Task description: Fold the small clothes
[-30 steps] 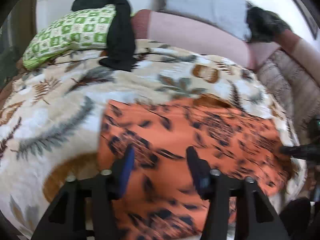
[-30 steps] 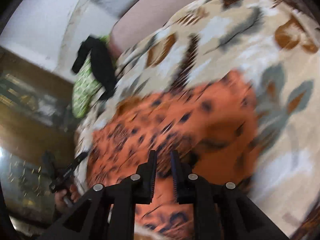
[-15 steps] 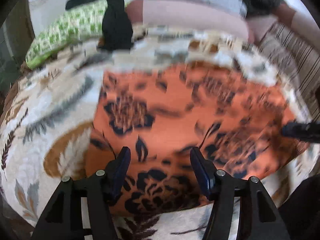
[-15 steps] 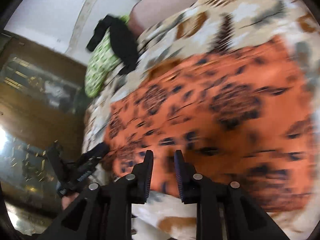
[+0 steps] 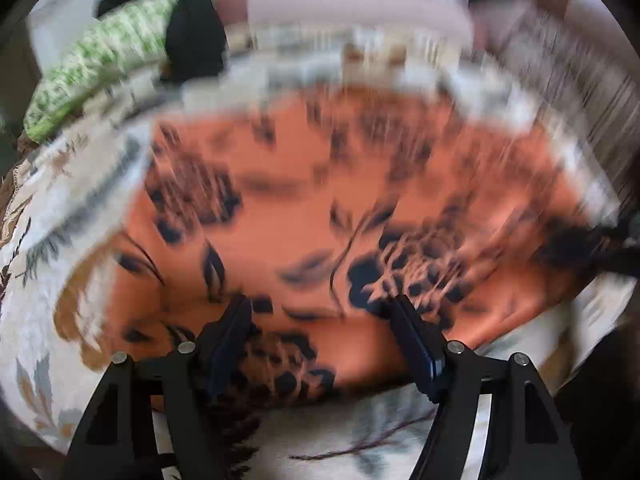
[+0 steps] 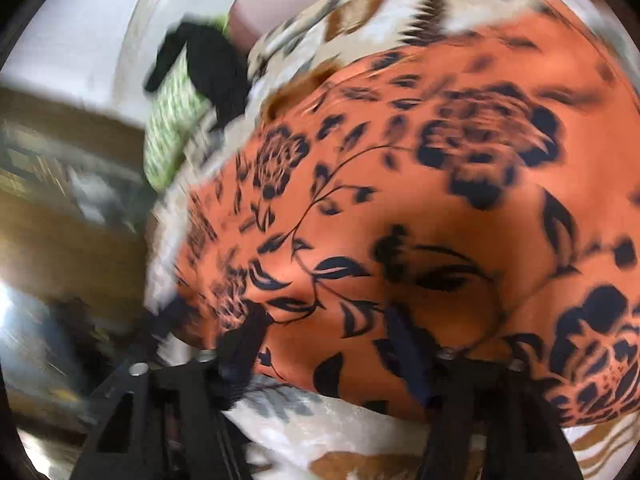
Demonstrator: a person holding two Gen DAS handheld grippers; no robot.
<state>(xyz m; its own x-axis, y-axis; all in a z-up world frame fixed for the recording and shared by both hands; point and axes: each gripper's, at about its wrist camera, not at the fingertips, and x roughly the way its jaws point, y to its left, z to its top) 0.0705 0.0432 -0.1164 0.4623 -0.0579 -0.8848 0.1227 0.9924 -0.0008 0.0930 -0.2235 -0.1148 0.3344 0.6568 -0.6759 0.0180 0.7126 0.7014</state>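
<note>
An orange cloth with a black flower print (image 5: pixel 320 208) lies spread flat on a leaf-patterned blanket (image 5: pixel 60 216). My left gripper (image 5: pixel 320 320) is open, low over the cloth's near edge, its fingers straddling the hem. The cloth fills the right wrist view (image 6: pixel 440 208). My right gripper (image 6: pixel 328 332) is open wide, low over the cloth's near edge toward its other end. It shows as a dark blur at the right edge of the left wrist view (image 5: pixel 588 248). Both views are motion-blurred.
A green patterned pillow (image 5: pixel 104 60) with a black garment (image 5: pixel 196 40) draped on it lies at the blanket's far left. A pink cushion (image 5: pixel 352 4) and striped upholstery (image 5: pixel 580 80) are behind. Wooden furniture (image 6: pixel 60 220) stands beside the bed.
Both grippers dropped toward the cloth's near edge. The right gripper opened from nearly shut to wide; the left stayed open.
</note>
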